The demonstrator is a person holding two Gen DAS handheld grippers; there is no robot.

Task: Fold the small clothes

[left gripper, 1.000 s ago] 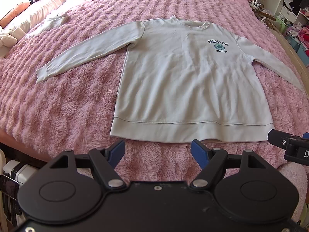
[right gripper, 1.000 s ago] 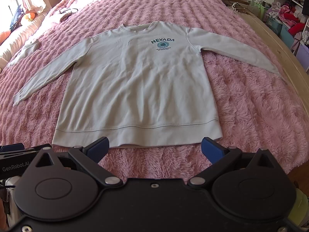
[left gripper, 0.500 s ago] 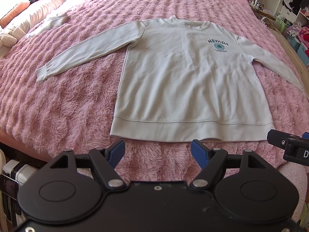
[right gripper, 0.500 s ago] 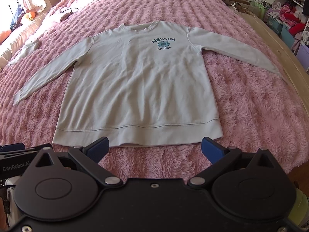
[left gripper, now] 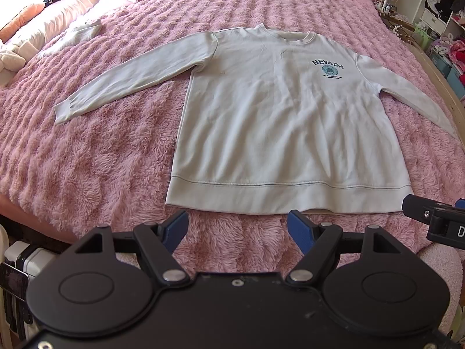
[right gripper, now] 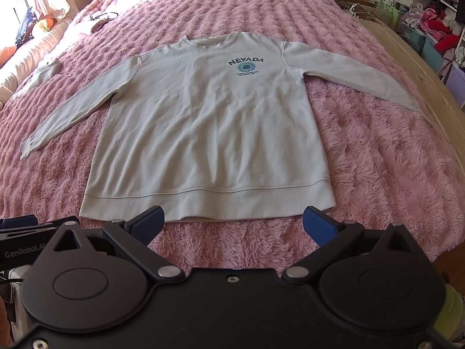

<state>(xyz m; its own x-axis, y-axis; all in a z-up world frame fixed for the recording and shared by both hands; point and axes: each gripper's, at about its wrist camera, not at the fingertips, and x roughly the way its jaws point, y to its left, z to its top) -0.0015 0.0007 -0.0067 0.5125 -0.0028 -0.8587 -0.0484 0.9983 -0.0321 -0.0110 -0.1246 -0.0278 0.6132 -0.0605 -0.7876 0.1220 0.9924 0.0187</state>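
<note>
A pale long-sleeved sweatshirt (left gripper: 279, 122) with a "NEVADA" print lies flat and face up on the pink fluffy bed, both sleeves spread out; it also shows in the right wrist view (right gripper: 209, 128). My left gripper (left gripper: 238, 226) is open and empty, just short of the hem near its left half. My right gripper (right gripper: 232, 224) is open and empty, just short of the hem near its right half. Part of the right gripper (left gripper: 436, 218) shows at the right edge of the left wrist view.
The pink bedspread (left gripper: 87, 151) covers the bed. A small pale garment (left gripper: 84, 32) lies far left. Pillows and soft toys (left gripper: 26, 20) sit beyond it. Shelves and bins of clothes (right gripper: 430, 23) stand past the bed's wooden right edge (right gripper: 436, 96).
</note>
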